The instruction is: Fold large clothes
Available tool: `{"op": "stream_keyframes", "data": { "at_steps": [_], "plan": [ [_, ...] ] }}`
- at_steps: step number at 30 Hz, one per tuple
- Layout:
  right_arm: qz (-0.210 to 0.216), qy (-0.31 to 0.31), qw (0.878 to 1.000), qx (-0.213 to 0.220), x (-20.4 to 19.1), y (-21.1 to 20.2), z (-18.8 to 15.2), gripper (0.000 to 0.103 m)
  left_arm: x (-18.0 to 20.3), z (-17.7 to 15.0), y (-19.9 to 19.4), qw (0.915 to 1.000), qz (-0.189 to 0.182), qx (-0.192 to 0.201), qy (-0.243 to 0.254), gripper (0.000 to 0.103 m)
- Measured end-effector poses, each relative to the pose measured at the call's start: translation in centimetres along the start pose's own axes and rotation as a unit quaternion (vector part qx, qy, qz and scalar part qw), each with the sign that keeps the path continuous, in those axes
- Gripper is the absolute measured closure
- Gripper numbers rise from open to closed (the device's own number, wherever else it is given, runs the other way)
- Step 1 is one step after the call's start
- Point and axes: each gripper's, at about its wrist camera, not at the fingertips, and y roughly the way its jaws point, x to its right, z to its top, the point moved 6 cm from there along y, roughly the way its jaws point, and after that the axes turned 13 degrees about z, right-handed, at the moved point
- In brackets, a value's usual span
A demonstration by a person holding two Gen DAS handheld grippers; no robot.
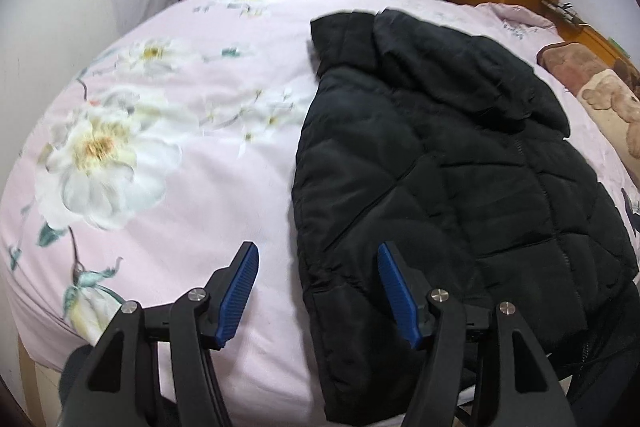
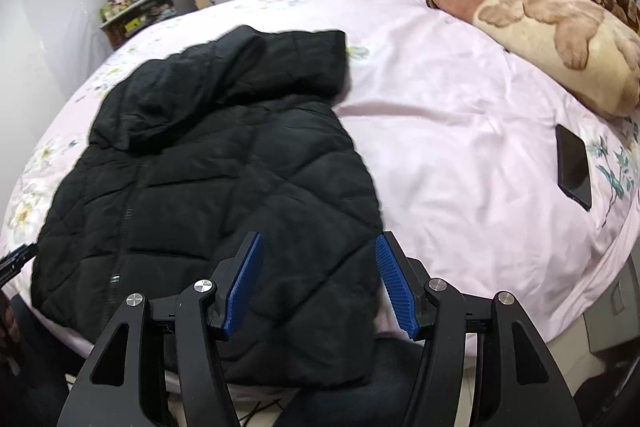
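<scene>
Left tool [image 1: 316, 291] and right tool [image 2: 318, 281] both have jaws apart, gripping nothing, near the hem of the black puffer jacket [image 1: 460, 179], which lies flat, zipped, hood up-bed, on the pink floral bedsheet [image 1: 200, 167]. Only the right wrist view shows a black phone [image 2: 574, 167] and a bear-print pillow [image 2: 560, 39]; only the left shows the big white flower print [image 1: 100, 163].

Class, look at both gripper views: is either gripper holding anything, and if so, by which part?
Nothing is held. The left gripper and right gripper are both open over the near edge of the black puffer jacket.
</scene>
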Motion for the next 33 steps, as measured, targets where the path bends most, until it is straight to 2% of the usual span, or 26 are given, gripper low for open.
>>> {"op": "stream_keyframes", "data": {
  "at_steps": [7, 11, 12, 16, 24, 26, 27, 28, 29, 31, 33],
  "plan": [
    [0.000, 0.042, 0.998, -0.042, 3.0, 2.7, -0.2, 0.044, 0.6, -0.7, 2.5, 0.9995, -0.006, -0.030, -0.009, 0.033],
    [0.010, 0.060, 0.995, -0.081, 3.7, 4.2, -0.9, 0.041, 1.0, -1.1, 3.3, 0.9989, -0.009, -0.042, -0.019, 0.029],
    [0.010, 0.064, 0.994, -0.088, 3.8, 4.4, -1.1, 0.038, 1.0, -1.2, 3.5, 0.9988, -0.008, -0.043, -0.021, 0.028],
    [0.020, 0.076, 0.991, -0.107, 4.0, 5.0, -1.8, 0.038, 1.0, -2.0, 3.8, 0.9982, -0.013, -0.050, -0.032, 0.026],
    [0.045, 0.075, 0.984, -0.153, 3.3, 6.3, -2.8, 0.038, 1.7, -3.4, 4.0, 0.9984, -0.009, -0.056, -0.005, 0.026],
    [0.049, 0.071, 0.984, -0.159, 2.9, 6.2, -3.1, 0.042, 1.8, -3.4, 4.1, 0.9981, -0.010, -0.061, 0.002, 0.026],
    [0.048, 0.069, 0.984, -0.158, 2.8, 6.1, -3.1, 0.049, 1.9, -3.4, 4.0, 0.9978, -0.013, -0.065, 0.006, 0.031],
    [0.047, 0.068, 0.984, -0.156, 2.7, 5.9, -3.2, 0.062, 2.1, -3.4, 3.9, 0.9973, -0.025, -0.068, 0.009, 0.049],
    [0.050, 0.070, 0.985, -0.150, 2.6, 5.6, -3.1, 0.068, 2.4, -3.3, 3.6, 0.9970, -0.033, -0.068, 0.014, 0.055],
    [0.061, 0.072, 0.986, -0.139, 2.2, 4.7, -2.9, 0.084, 3.1, -3.0, 2.5, 0.9974, -0.029, -0.054, 0.038, 0.080],
    [0.064, 0.066, 0.987, -0.130, 2.0, 3.9, -2.6, 0.087, 3.4, -2.4, 1.3, 0.9977, -0.031, -0.042, 0.044, 0.086]
  ]
}}
